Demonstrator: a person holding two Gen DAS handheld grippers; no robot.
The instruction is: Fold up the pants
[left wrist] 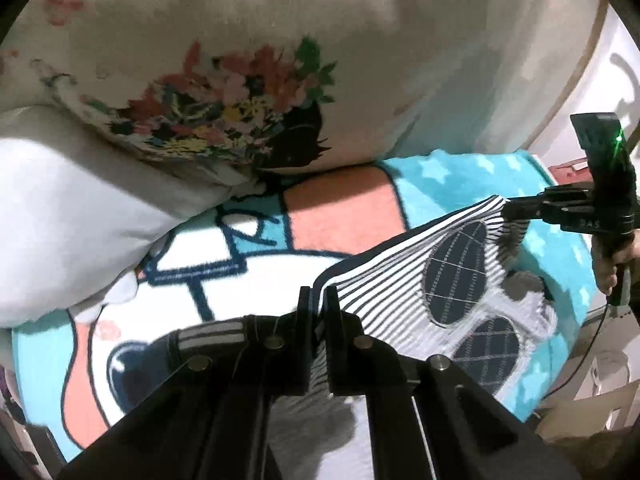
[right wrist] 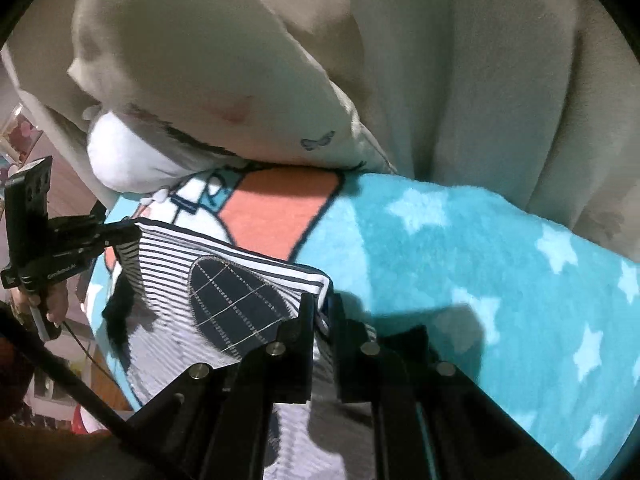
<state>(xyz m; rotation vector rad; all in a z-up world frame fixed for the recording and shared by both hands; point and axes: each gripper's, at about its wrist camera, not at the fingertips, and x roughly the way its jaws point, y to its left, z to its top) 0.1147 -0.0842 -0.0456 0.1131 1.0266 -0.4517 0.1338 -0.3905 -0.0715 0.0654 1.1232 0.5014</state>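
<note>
The pants (left wrist: 404, 280) are white with thin dark stripes and dark oval grid patches. They hang stretched between my two grippers, lifted above a blue cartoon blanket (left wrist: 260, 248). My left gripper (left wrist: 319, 300) is shut on one corner of the pants. My right gripper (left wrist: 510, 210) shows at the right of the left wrist view, shut on the other corner. In the right wrist view the right gripper (right wrist: 323, 306) pinches the pants (right wrist: 224, 276), and the left gripper (right wrist: 128, 232) holds the far corner at left.
A cream floral pillow (left wrist: 224, 112) and a white pillow (left wrist: 68, 216) lie at the back of the blanket. Cream bedding (right wrist: 460, 80) rises behind the starred blue blanket (right wrist: 480, 264). A cable (left wrist: 592, 368) hangs below the right gripper's handle.
</note>
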